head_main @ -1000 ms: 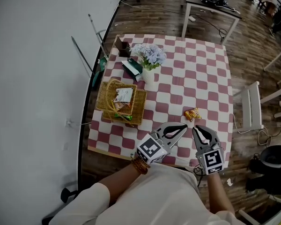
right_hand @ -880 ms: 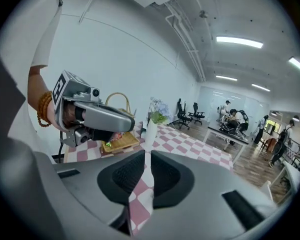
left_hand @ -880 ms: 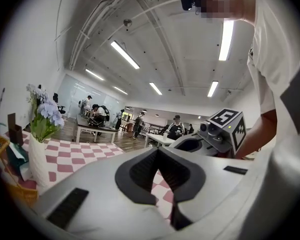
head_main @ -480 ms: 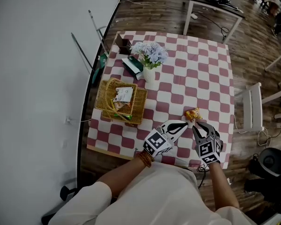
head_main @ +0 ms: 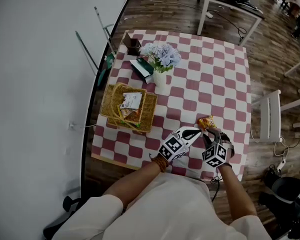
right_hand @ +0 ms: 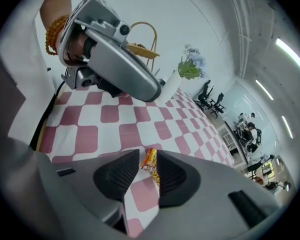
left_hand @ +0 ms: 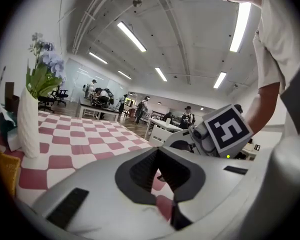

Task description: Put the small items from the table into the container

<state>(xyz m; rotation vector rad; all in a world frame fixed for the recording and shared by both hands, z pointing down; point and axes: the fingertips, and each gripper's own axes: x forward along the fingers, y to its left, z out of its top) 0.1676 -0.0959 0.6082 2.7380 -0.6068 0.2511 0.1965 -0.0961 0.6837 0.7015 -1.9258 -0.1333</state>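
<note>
Currently, the snack packet (head_main: 206, 122) lies on the table (head_main: 215, 84), seemingly the last loose item. The basket (head_main: 110, 111) already holds several. My right claw (head_main: 208, 132) is opening over the packet, not yet gripping. My left claw (head_main: 196, 132) is closed, empty.

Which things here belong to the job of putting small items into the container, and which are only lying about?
Job:
- orange snack packet
- wicker basket, already holding items
- right gripper, jaws opening, packet ahead between them, not gripped

Lying about:
- flower vase
- green-and-white box
- small brown box
- white chair
- left gripper, shut, empty
</note>
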